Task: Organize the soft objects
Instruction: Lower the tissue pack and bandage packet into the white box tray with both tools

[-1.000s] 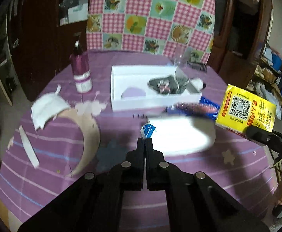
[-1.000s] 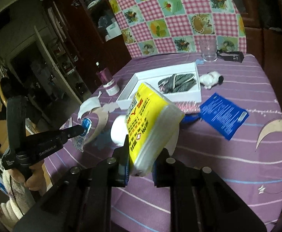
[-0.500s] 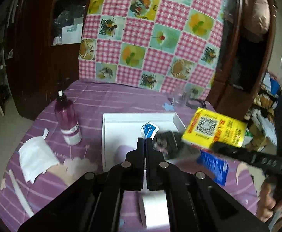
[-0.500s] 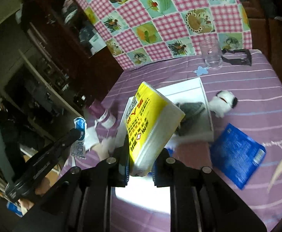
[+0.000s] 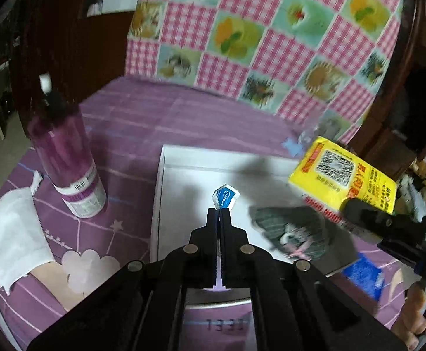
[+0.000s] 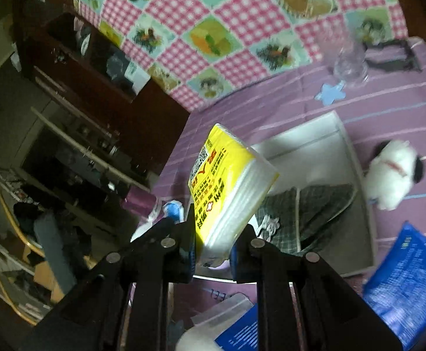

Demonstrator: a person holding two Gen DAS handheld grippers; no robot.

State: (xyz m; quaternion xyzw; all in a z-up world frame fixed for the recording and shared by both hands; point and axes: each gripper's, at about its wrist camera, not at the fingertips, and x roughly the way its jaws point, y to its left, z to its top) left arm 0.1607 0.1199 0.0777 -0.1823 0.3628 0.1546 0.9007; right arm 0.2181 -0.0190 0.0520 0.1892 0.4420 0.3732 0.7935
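My left gripper [image 5: 219, 211] is shut on a small blue and white packet [image 5: 225, 199] and holds it above the white tray [image 5: 166, 161]. My right gripper [image 6: 213, 231] is shut on a yellow tissue pack [image 6: 227, 187], held above the tray's [image 6: 356, 163] left part; the pack also shows at the right in the left wrist view [image 5: 344, 178]. A folded grey checked cloth [image 5: 289, 231] lies in the tray, also seen in the right wrist view [image 6: 321, 204]. A white plush toy [image 6: 394, 175] lies on the table right of the tray.
A purple spray bottle [image 5: 67, 161] and a white mask [image 5: 17, 234] are left of the tray. A blue packet [image 6: 405, 286] lies at the right, a clear glass [image 6: 350, 64] at the back. A checked cloth [image 5: 256, 29] hangs behind the purple table [image 5: 154, 111].
Both grippers have moved forward over the tray with their loads. The tray and the bottle now appear much closer.
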